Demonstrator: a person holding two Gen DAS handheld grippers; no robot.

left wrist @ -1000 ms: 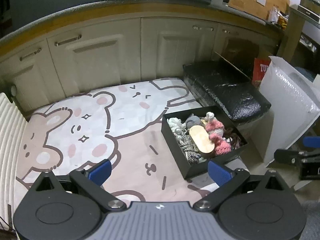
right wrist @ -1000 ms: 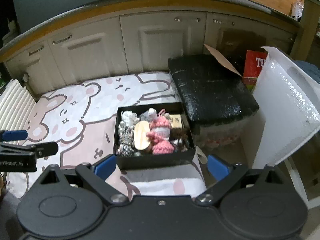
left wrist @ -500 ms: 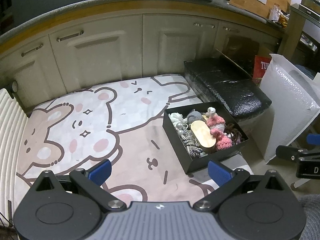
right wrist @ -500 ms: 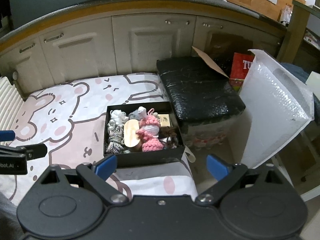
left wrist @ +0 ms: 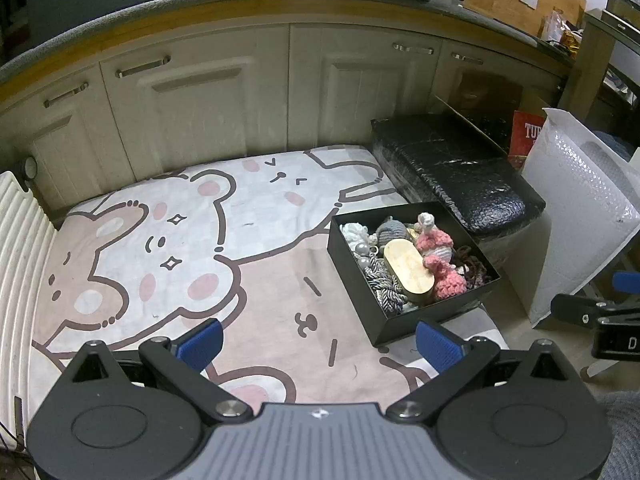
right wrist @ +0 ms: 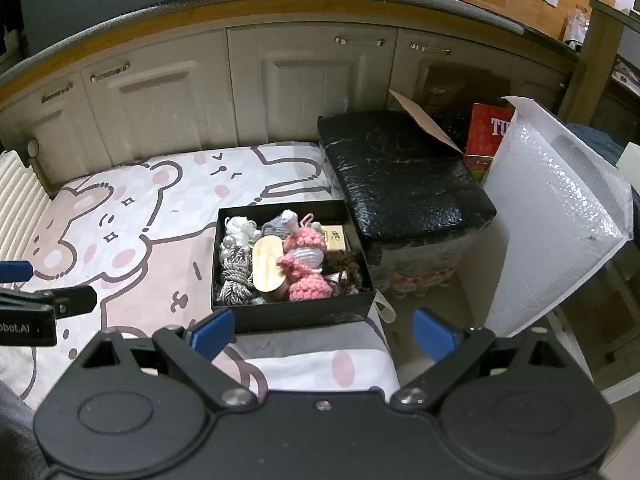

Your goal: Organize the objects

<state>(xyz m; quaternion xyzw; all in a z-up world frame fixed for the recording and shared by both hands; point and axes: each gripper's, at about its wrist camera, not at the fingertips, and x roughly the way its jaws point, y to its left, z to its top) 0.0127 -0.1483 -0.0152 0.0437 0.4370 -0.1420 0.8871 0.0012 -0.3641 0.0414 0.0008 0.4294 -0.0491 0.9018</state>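
An open black box rests on the right edge of a cartoon bear mat. Inside lie a pink crocheted doll, an oval wooden piece, grey-white braided cords, white beads and a small tan box. My left gripper hovers open above the mat, left of the box. My right gripper is open just in front of the box's near wall. Both hold nothing.
Cream cabinet doors run along the back under a countertop. A black wrapped package sits beside the box, with a white bubble mailer and a red carton further right. A white ribbed panel borders the mat's left.
Both grippers have pulled back and risen slightly, so the box and mat look smaller and further off. Nothing was grasped or released.
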